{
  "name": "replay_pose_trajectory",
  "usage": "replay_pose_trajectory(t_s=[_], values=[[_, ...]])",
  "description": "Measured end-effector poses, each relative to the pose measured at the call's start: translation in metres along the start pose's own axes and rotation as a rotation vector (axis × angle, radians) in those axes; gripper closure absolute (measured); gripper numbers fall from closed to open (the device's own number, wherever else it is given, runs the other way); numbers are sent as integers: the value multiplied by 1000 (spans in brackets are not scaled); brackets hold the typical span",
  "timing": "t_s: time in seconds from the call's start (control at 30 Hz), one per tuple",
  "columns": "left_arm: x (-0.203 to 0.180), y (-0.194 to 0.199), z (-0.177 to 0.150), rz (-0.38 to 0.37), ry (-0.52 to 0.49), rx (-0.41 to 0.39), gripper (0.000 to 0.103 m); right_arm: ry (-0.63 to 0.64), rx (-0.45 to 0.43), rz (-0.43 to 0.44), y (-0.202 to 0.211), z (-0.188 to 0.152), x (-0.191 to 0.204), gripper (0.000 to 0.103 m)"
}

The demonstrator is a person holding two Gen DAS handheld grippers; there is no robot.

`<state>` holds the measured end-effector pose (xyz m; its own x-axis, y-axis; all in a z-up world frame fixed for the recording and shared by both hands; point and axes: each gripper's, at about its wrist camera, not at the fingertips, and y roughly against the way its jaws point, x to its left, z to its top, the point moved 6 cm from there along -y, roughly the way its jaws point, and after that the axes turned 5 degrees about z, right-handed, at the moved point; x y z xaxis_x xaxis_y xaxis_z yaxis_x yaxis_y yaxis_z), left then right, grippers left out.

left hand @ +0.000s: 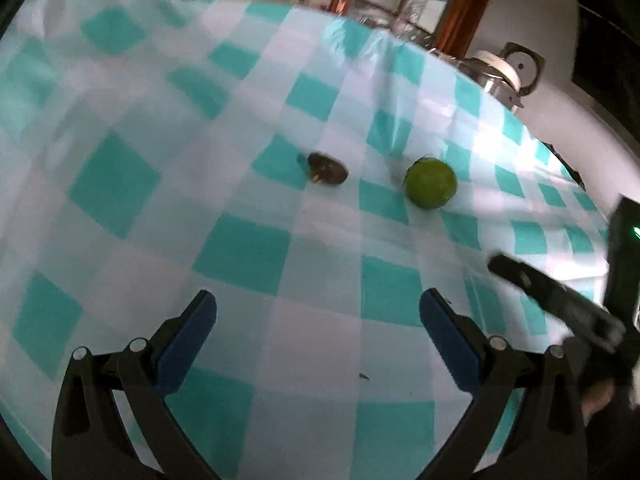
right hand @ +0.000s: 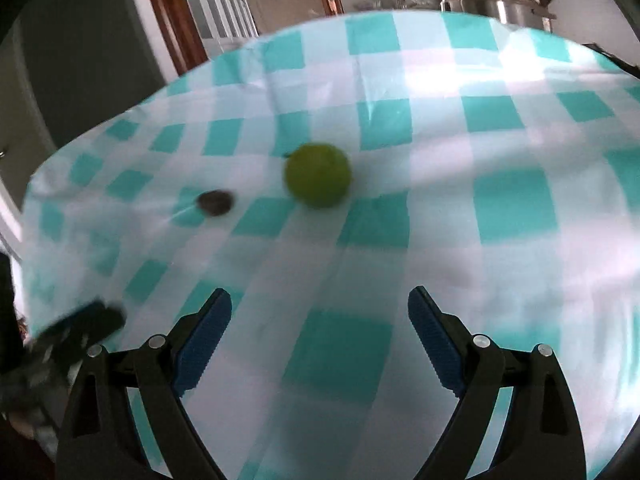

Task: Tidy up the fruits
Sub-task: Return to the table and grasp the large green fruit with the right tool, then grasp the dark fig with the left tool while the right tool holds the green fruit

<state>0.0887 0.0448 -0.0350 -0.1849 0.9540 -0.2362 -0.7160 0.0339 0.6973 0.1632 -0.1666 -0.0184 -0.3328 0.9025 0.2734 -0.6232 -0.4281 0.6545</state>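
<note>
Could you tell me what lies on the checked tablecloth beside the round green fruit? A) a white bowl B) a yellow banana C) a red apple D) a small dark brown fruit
D: a small dark brown fruit lies on the tablecloth apart from the green fruit, with nothing else near them; both hand-held grippers are empty.

Both cameras ride low behind their own prongs, tilted down across the checked tablecloth from fairly close. Both catch the green fruit and brown fruit; the left one looks from further left.
</note>
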Motion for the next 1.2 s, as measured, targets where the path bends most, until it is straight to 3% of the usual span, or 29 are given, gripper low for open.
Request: replay_pose_trajectory(t_s=[0.1, 0.3, 0.47, 0.5, 0.53, 0.67, 0.87, 1.0, 1.2], values=[[2, 10, -1, -44, 20, -26, 2, 23, 32, -7, -34, 22, -12, 16], [1, 9, 0, -36, 23, -18, 2, 87, 93, -35, -91, 64, -5, 16], [4, 7, 1, -35, 54, -20, 2, 180, 120, -68, -116, 76, 9, 16], [5, 7, 1, -37, 59, -20, 2, 191, 121, -72, -117, 75, 11, 23], [6, 7, 1, -35, 63, -20, 2, 198, 119, -83, -115, 74, 13, 40], [7, 6, 1, -28, 67, -16, 2, 98, 106, -44, -83, 47, 9, 40], [-2, 1, -2, -27, 20, 26, 2, -90, 5, 26, -9, -18, -4, 40], [-17, -14, 1, 10, -32, 78, 2, -148, -61, 2, 17, -27, -10, 40], [-43, -65, 47, 180, -139, 51, 4, -241, -37, 92, 18, -32, -21, 40]])
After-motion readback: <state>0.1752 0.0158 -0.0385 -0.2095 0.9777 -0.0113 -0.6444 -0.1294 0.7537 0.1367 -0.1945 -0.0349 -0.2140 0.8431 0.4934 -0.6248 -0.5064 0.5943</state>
